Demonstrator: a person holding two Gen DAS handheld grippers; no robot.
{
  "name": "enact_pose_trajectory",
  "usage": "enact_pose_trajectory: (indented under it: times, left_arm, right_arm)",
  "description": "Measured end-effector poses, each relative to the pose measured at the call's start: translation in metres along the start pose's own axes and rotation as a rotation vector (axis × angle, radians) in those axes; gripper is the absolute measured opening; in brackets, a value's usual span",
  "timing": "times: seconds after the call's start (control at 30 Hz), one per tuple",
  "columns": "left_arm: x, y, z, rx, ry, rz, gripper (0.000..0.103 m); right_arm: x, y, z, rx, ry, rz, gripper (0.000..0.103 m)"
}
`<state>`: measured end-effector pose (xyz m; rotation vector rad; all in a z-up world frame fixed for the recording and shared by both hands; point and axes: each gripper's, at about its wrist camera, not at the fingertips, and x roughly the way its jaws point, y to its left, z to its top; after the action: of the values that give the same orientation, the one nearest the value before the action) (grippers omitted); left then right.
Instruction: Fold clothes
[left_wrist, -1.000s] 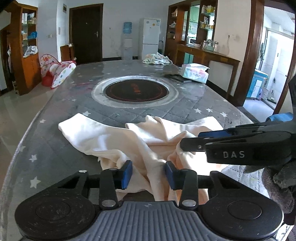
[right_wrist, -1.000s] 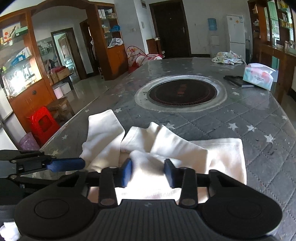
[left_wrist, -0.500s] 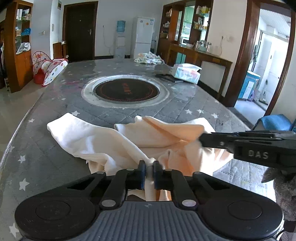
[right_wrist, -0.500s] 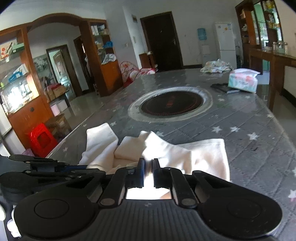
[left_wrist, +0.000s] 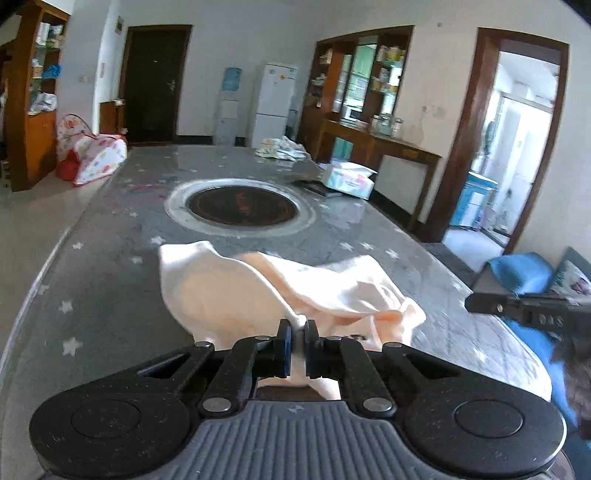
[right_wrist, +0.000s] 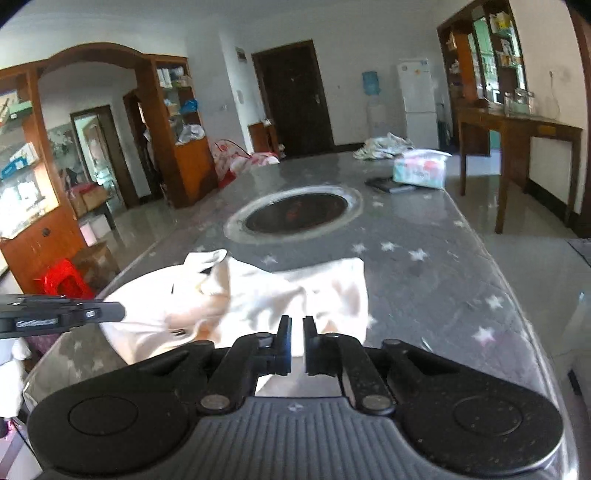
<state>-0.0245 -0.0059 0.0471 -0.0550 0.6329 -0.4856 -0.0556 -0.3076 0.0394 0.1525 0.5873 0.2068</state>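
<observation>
A cream garment (left_wrist: 258, 291) lies bunched on the near end of the grey starred table (left_wrist: 110, 280). My left gripper (left_wrist: 297, 332) is shut on a fold of its near edge and holds it lifted off the table. My right gripper (right_wrist: 297, 332) is shut on the garment's (right_wrist: 258, 295) near edge too, to the right. Each gripper shows at the edge of the other's view: the right one (left_wrist: 524, 308) and the left one (right_wrist: 62, 314). The garment hangs stretched between them.
A round hot plate (left_wrist: 240, 205) is set in the middle of the table. Beyond it lie a tissue pack (left_wrist: 349, 179), a dark flat object (right_wrist: 388, 184) and another heap of clothes (left_wrist: 282, 147). A blue seat (left_wrist: 524, 273) stands at the right.
Both grippers closed on the garment's near edge, then lifted it and moved apart. The cloth has risen off the table and its left sleeve has been drawn in.
</observation>
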Motion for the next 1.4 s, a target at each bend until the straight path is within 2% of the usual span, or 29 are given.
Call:
enact_pose_trajectory:
  times: [0.1,0.17,0.2,0.23,0.4,0.47,0.57,0.73,0.83,0.87,0.9,0.93,0.97,1.0,1.03,1.07,1.13,1.27,1.4]
  left_arm:
    - [-0.001,0.004,-0.005,-0.003,0.024,0.0,0.007]
    - [0.002,0.005,-0.006,-0.007,0.037,0.0,0.008]
    - [0.003,0.006,-0.006,-0.01,0.045,-0.004,0.008]
    - [0.004,0.006,-0.005,-0.01,0.049,-0.005,0.01]
    - [0.006,0.009,0.006,0.0,0.032,0.025,0.016]
    - [0.009,0.013,0.015,0.003,0.017,0.043,0.04]
    - [0.021,0.019,0.031,0.009,0.0,0.079,0.053]
    - [0.066,0.03,0.048,-0.003,0.059,0.123,0.059]
    - [0.093,0.034,0.049,0.004,0.11,0.147,0.06]
    - [0.101,0.035,0.049,0.006,0.123,0.155,0.06]
    - [0.108,0.036,0.048,0.008,0.135,0.166,0.06]
    - [0.113,0.038,0.047,0.008,0.144,0.174,0.057]
    - [0.116,0.04,0.045,0.006,0.152,0.176,0.047]
    - [0.119,0.041,0.044,0.003,0.16,0.179,0.037]
    - [0.12,0.043,0.043,-0.003,0.168,0.177,0.022]
    - [0.119,0.046,0.042,-0.014,0.17,0.173,0.014]
    - [0.113,0.05,0.04,-0.034,0.162,0.171,0.009]
    - [0.089,0.054,0.039,-0.06,0.114,0.179,0.007]
    - [0.055,0.054,0.038,-0.079,0.058,0.182,0.007]
  right_arm:
    - [0.001,0.004,0.004,-0.06,0.012,-0.011,0.009]
    - [0.015,0.013,0.012,-0.101,0.018,0.003,0.019]
    - [0.023,0.017,0.017,-0.118,0.021,0.014,0.03]
    - [0.032,0.021,0.021,-0.134,0.024,0.026,0.037]
    - [0.088,0.043,0.035,-0.2,0.079,0.086,0.042]
    - [0.111,0.051,0.042,-0.225,0.1,0.104,0.042]
    - [0.141,0.055,0.05,-0.242,0.128,0.119,0.051]
    - [0.187,0.058,0.052,-0.244,0.202,0.135,0.056]
    - [0.202,0.06,0.046,-0.267,0.229,0.128,0.053]
    - [0.204,0.061,0.043,-0.279,0.229,0.116,0.05]
    - [0.205,0.062,0.041,-0.285,0.23,0.108,0.042]
    - [0.204,0.06,0.04,-0.29,0.228,0.109,0.029]
    - [0.203,0.059,0.039,-0.295,0.225,0.11,0.024]
    - [0.202,0.058,0.038,-0.3,0.223,0.111,0.013]
    - [0.197,0.056,0.038,-0.303,0.209,0.105,0.008]
    - [0.193,0.054,0.039,-0.306,0.192,0.097,0.008]
    - [0.179,0.05,0.041,-0.307,0.15,0.076,0.006]
    - [0.144,0.036,0.048,-0.282,0.062,0.015,0.006]
    - [0.088,0.014,0.052,-0.233,-0.041,-0.056,0.006]
